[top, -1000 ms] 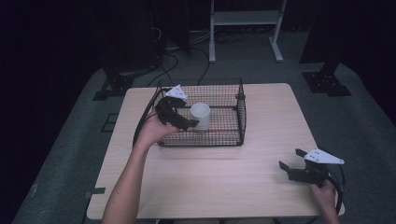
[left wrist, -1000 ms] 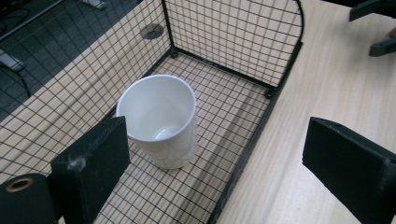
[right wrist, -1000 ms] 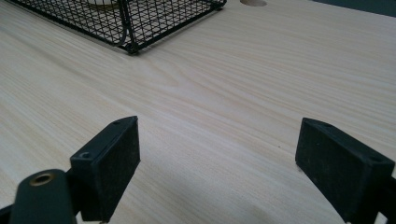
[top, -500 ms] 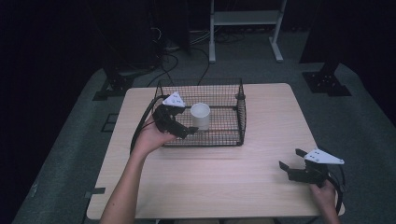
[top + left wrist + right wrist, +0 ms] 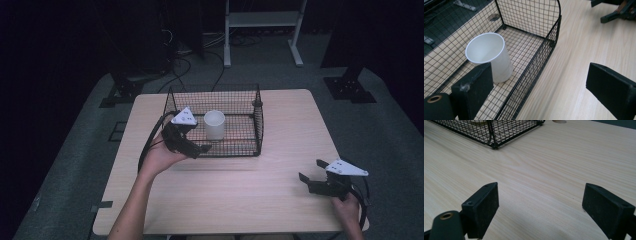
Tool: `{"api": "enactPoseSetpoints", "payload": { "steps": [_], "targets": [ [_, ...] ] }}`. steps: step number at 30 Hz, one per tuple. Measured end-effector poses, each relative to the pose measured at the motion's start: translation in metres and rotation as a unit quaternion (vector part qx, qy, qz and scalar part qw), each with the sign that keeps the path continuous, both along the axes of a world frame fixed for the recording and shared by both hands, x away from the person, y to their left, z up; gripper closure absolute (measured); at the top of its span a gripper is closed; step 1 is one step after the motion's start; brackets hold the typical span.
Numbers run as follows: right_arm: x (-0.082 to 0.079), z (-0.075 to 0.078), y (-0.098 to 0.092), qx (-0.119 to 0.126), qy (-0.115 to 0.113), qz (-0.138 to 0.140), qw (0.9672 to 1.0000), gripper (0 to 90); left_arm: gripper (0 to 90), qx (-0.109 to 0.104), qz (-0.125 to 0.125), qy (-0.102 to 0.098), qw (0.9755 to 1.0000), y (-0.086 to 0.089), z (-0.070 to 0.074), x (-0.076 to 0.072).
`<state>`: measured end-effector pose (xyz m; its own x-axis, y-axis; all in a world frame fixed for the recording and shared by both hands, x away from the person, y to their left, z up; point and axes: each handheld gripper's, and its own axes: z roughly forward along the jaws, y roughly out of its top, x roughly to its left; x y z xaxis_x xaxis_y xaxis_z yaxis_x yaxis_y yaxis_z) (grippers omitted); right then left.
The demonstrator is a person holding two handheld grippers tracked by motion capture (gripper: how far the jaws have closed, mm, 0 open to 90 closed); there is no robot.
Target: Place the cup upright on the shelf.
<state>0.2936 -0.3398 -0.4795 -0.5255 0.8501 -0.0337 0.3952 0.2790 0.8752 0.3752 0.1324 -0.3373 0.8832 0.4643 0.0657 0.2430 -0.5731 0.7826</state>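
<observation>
Pale wood table on grey floor, dark room, cup upright in wire basket, left tool and right tool both apart, empty.

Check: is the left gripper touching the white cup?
Apart. The left gripper view shows the left gripper open, with the white cup standing free behind its jaw.

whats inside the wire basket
One white paper cup stands upright on the wire basket floor, open and empty as far as its visible inside shows. Its bottom is hidden.
</observation>
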Motion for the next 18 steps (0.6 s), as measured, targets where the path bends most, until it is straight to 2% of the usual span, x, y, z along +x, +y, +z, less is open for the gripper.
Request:
{"api": "enactPoseSetpoints", "payload": {
  "steps": [14, 18],
  "targets": [
    [0.0, 0.0, 0.0, -0.001, 0.001, -0.001, 1.0, 13.1, 6.5, -0.002, -0.002, -0.002, 1.0, 0.007, -0.012, -0.017],
    [0.0, 0.0, 0.0, -0.001, 0.001, -0.001, 1.0, 13.1, 6.5, -0.009, 0.001, -0.005, 0.9999, 0.01, -0.015, -0.023]
  ]
}}
